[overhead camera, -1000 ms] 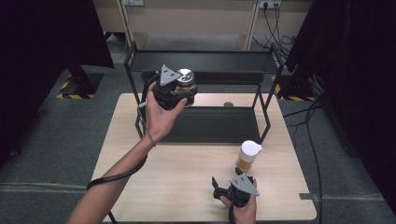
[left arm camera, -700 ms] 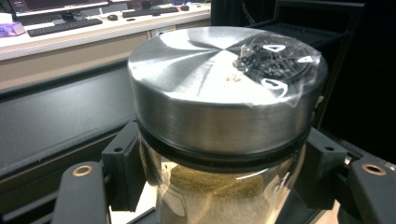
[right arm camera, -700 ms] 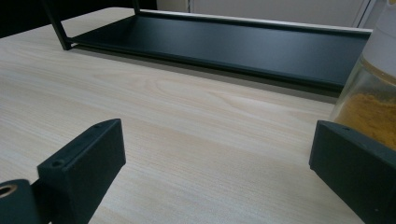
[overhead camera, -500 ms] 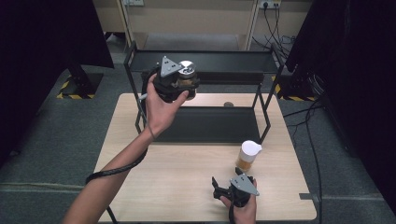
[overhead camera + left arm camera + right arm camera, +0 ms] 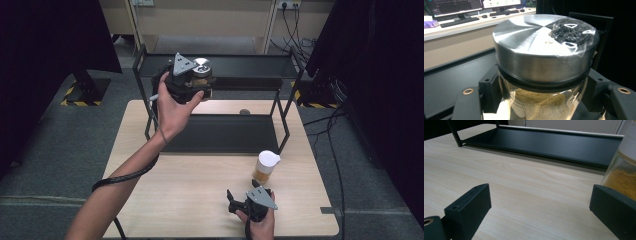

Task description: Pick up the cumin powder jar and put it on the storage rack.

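Pale wood grain of the table (image 5: 190, 200) is being crossed near its front edge by the right gripper (image 5: 239, 204), which is being held low in the person's right hand (image 5: 260, 225); its jaws are being kept wide apart with nothing between them. Just beyond it, a jar of yellow powder with a white lid (image 5: 265, 166) is being left standing on the table, close beside the right jaw in the right gripper view (image 5: 621, 170) but apart from it. Farther off, the left forearm is being stretched forward and up, and the left gripper (image 5: 196, 82) is being held at the level of the black rack's (image 5: 250, 67) upper shelf. A glass jar with a brushed metal lid (image 5: 544, 47) is being clamped between its jaws below the lid, brownish grains being seen inside. The rack's lower tray (image 5: 544, 142) is being left bare behind the yellow jar.
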A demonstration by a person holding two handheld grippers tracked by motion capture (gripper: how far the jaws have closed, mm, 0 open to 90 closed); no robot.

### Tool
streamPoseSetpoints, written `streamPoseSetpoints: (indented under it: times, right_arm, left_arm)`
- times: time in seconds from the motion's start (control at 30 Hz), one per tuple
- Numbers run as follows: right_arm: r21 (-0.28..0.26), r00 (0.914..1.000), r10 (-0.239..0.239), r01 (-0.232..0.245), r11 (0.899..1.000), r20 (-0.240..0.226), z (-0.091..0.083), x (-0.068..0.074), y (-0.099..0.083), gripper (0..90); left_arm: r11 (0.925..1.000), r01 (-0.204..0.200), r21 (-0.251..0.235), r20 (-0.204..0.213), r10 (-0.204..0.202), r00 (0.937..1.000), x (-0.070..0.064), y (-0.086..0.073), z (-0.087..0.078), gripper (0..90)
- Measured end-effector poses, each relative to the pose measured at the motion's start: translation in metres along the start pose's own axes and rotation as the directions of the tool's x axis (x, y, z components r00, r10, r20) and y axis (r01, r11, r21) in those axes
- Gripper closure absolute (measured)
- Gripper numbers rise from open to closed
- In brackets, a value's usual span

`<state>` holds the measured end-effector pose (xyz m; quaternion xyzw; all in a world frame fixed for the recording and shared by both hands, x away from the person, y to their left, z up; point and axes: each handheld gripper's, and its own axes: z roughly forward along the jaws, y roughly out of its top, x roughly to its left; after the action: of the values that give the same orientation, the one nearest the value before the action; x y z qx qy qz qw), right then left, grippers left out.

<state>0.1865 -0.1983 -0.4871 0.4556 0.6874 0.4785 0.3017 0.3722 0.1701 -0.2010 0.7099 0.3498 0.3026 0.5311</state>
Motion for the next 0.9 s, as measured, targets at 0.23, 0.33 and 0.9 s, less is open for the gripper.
streamPoseSetpoints:
  times: [0.23,0.33,0.9]
  right_arm:
    - [0.001,1.0,0.0,0.0,1.0,0.001,0.0,0.0,0.0,3.8]
    - [0.002,1.0,-0.003,0.003,1.0,0.0,0.0,0.0,0.0,3.9]
    - [0.002,1.0,0.002,-0.002,1.0,0.0,0.0,0.0,0.0,4.0]
  left_arm:
    - [0.9999,0.013,-0.009,-0.003,-0.013,0.9999,0.003,0.007,0.003,30.4]
    - [0.9999,0.009,-0.01,-0.004,-0.009,1.0,0.003,0.01,0.004,30.4]
    - [0.9995,0.0,-0.03,-0.033,-0.001,0.9995,0.009,0.03,0.012,30.4]
